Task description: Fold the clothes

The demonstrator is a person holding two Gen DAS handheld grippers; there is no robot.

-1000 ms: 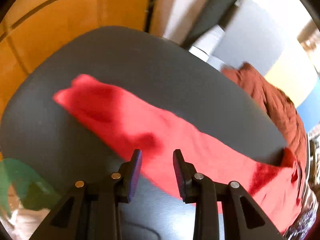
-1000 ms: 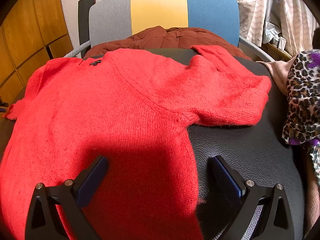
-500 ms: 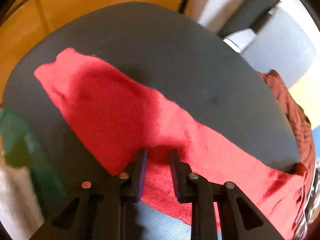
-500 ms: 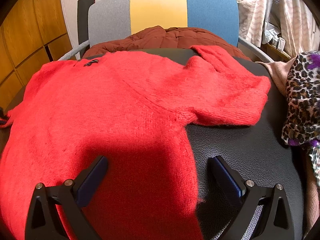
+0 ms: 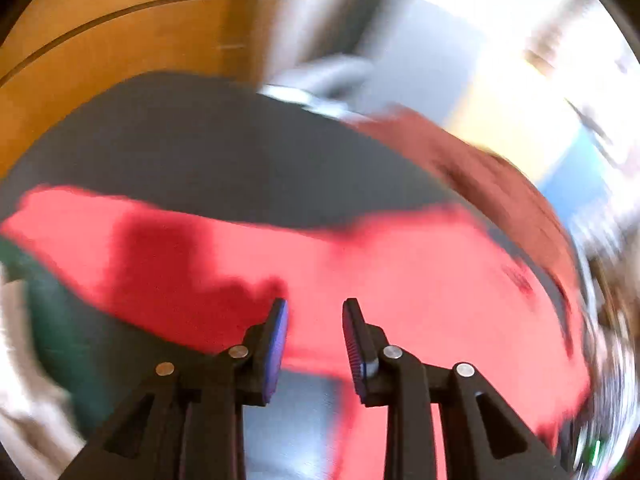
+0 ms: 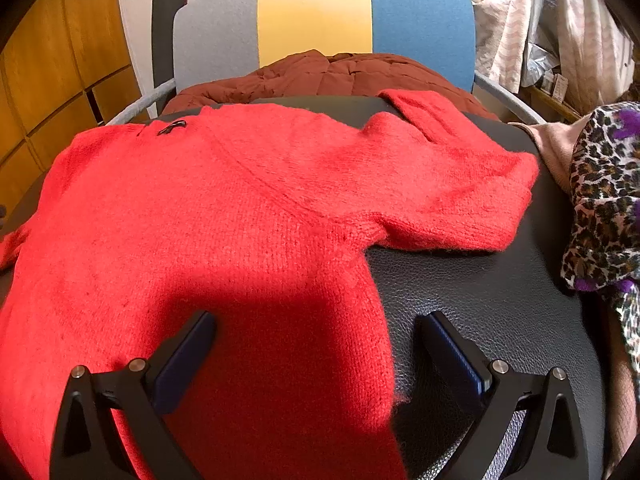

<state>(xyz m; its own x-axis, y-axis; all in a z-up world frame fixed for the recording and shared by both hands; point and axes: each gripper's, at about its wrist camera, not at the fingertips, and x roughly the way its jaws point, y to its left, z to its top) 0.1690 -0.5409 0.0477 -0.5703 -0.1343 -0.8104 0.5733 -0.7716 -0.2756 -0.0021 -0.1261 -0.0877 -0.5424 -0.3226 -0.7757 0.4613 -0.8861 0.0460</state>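
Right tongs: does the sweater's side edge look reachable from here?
Probably yes. The right tongs stand open over the red sweater, its side edge running between the pads, nothing covering it.

The sweater (image 6: 224, 216) lies spread flat on the worktop (image 6: 480, 300), its body filling the left and middle, one sleeve doubled over toward the right and ending short of the patterned cloth (image 6: 604, 200) heaped at the right edge. Behind the worktop a quilted jacket (image 6: 320, 76) sits on the seat of a chair (image 6: 316, 12), whose back stands behind it. The right tongs (image 6: 316, 350) hang over the near edge, one finger above the sweater's body, the other above bare worktop.
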